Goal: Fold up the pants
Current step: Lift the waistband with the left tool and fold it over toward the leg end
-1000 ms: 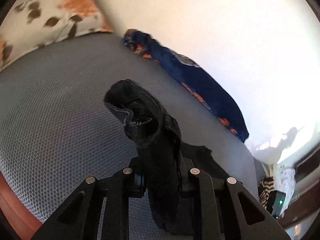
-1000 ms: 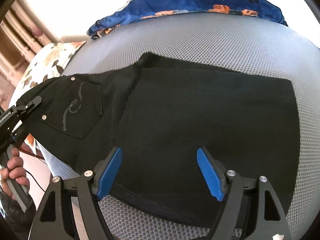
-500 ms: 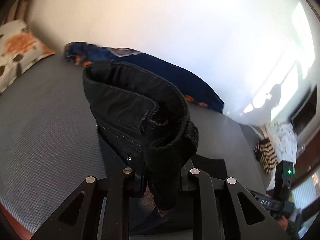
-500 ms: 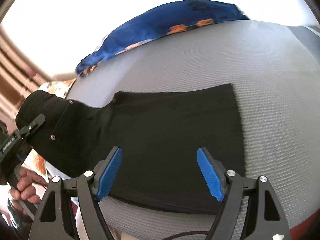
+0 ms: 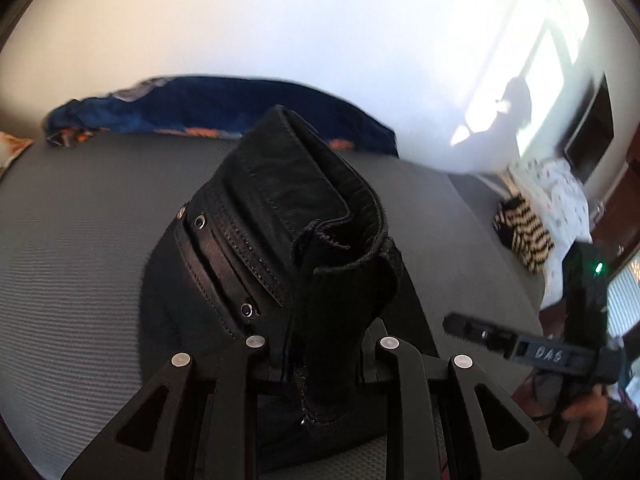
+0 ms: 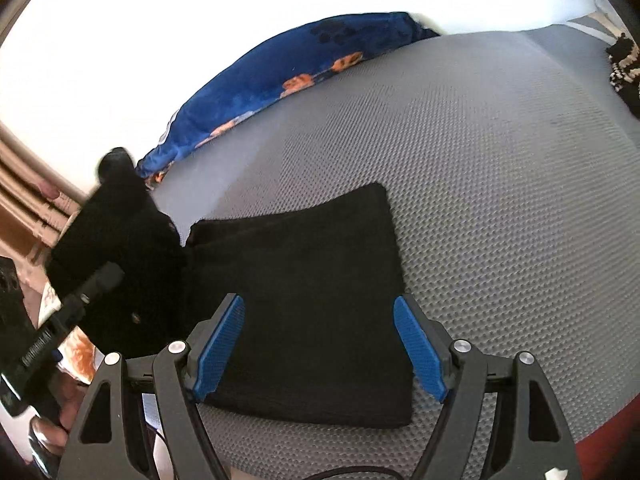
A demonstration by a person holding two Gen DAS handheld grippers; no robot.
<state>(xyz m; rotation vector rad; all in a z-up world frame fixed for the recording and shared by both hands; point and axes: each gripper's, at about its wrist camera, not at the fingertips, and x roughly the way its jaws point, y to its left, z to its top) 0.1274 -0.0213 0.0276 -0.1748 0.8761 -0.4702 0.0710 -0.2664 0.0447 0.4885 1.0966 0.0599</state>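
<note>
The left gripper (image 5: 320, 356) has its jaws pinched tight on the waistband of the black pants (image 6: 312, 304), lifting that end up off the grey bed (image 6: 500, 200). The rest of the pants lies flat near the bed's front edge. The right gripper (image 6: 320, 348) hangs over that flat part, jaws wide apart and holding nothing.
</note>
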